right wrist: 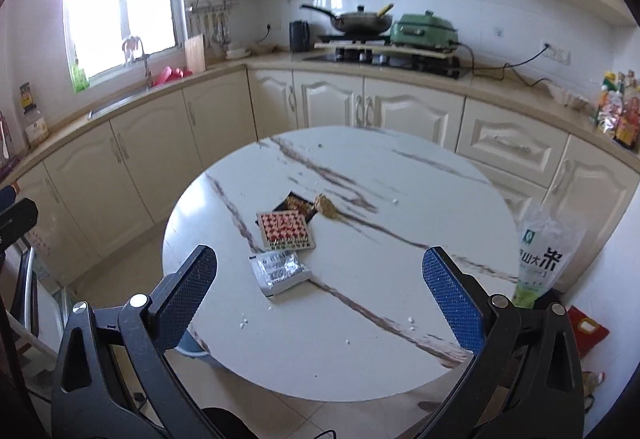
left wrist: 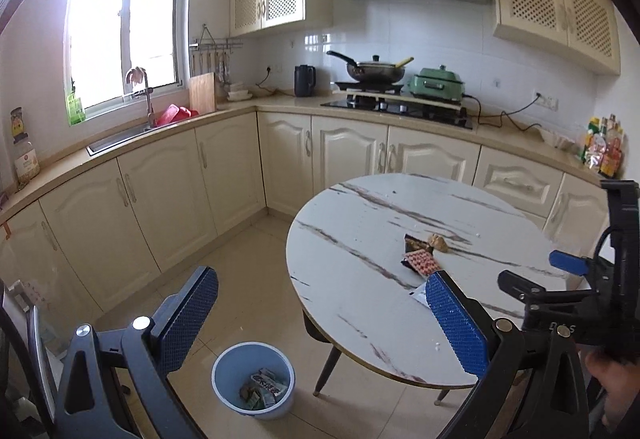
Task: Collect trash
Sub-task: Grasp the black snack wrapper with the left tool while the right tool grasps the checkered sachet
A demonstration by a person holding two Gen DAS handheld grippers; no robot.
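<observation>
The plastic rice bag (right wrist: 538, 259) beside the table reads "大米".

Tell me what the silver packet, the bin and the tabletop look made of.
Silver packet: looks like foil or metallised plastic film; shiny, creased, printed.
Bin: likely moulded plastic; smooth, matte pale blue, thin rim.
Tabletop: glossy white with brown veining, marble-look; real stone or a printed slab, cannot tell.

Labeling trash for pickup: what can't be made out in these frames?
- Silver packet: left wrist view, mostly hidden behind the left tongs' finger.
- Trash bin: right wrist view, only a sliver shows under the table rim.
- Crumbs: too small to identify.
- Bin contents: print unreadable.
</observation>
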